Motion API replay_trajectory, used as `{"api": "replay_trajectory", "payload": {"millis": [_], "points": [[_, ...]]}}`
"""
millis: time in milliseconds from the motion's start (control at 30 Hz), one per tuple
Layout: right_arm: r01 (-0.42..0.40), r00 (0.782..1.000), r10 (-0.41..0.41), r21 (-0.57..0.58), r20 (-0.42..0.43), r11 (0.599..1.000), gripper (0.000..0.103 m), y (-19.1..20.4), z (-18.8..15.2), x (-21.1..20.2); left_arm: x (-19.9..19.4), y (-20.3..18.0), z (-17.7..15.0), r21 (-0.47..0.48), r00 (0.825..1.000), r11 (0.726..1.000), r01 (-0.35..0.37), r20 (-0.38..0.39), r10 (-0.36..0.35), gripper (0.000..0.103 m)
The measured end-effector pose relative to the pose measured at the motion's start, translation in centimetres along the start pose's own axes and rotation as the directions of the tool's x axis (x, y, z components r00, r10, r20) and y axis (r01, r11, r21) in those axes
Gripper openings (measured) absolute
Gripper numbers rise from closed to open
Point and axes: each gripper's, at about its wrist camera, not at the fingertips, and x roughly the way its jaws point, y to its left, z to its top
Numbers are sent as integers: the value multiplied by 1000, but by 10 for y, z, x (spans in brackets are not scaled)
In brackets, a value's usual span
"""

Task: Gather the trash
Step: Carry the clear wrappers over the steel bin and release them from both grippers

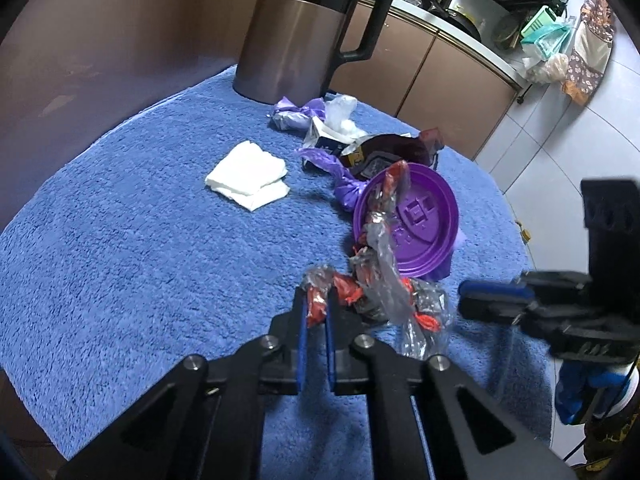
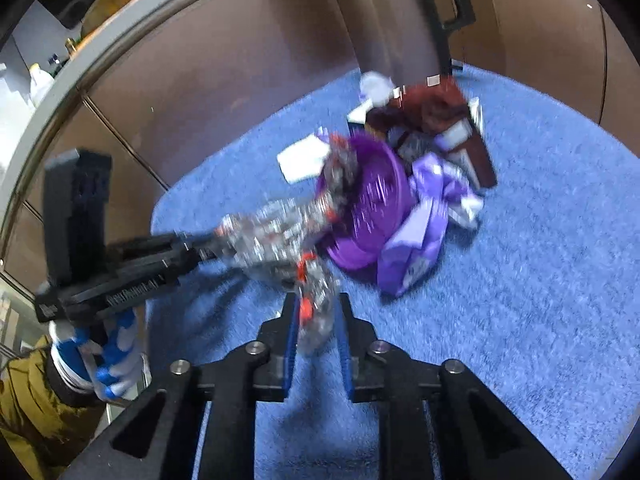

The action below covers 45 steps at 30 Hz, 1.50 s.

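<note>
Early stage, by my reading: left gripper [image 1: 316,312] clamps one end of the crinkled clear wrapper [image 1: 376,280] beside the purple lid [image 1: 416,220], right gripper [image 2: 316,320] pinches its other end, while tissue [image 1: 250,178] and remaining litter lie uncollected on the blue towel [image 1: 140,240].

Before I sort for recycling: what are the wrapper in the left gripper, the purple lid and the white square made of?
Wrapper: thin clear plastic film, crinkled, glossy, printed red. Purple lid: rigid moulded plastic, sheen, embossed pattern. White square: likely folded tissue paper, matte, soft.
</note>
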Motion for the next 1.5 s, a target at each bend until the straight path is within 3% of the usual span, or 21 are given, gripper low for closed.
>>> {"api": "replay_trajectory", "payload": {"millis": [33, 100, 200, 500, 533, 600, 700, 900, 1167, 1367, 1500], "points": [[-5, 1000, 5, 4, 11, 1000, 25, 3, 7, 0, -1, 1, 0, -1, 1000, 1000, 1, 1, -1, 7], [-15, 1000, 15, 10, 26, 1000, 41, 6, 18, -1, -1, 1, -1, 0, 1000, 1000, 3, 2, -3, 7], [-15, 1000, 14, 34, 29, 999, 48, 7, 37, 10, -1, 2, -3, -5, 1000, 1000, 10, 5, -10, 7], [39, 998, -33, 116, -55, 992, 47, -2, 59, 62, -3, -4, -9, -4, 999, 999, 34, 4, -34, 7], [42, 997, -35, 121, -62, 992, 46, -2, 57, 64, -4, -5, -10, -1, 999, 999, 35, 5, -35, 7], [45, 997, -36, 123, -71, 991, 30, -2, 53, 67, -6, -6, -11, 0, 999, 999, 37, 6, -37, 7], [27, 998, -21, 123, -52, 992, 25, -1, 50, 60, -10, -7, -12, -8, 999, 999, 33, 9, -33, 7], [-33, 996, 25, 90, 90, 995, 24, 11, 53, 4, -33, -10, -12, -28, 999, 1000, 14, 49, -12, 6], [-32, 972, 20, 47, 235, 998, 24, 16, 38, -86, -83, -26, 0, -8, 990, 999, -35, 134, 36, 6], [49, 934, -64, 53, 350, 997, 24, -2, 9, -167, -124, -55, 15, 40, 976, 997, -68, 209, 58, 6], [136, 893, -161, 89, 421, 987, 24, -22, -18, -221, -145, -87, 31, 86, 965, 994, -68, 258, 44, 6]]}}
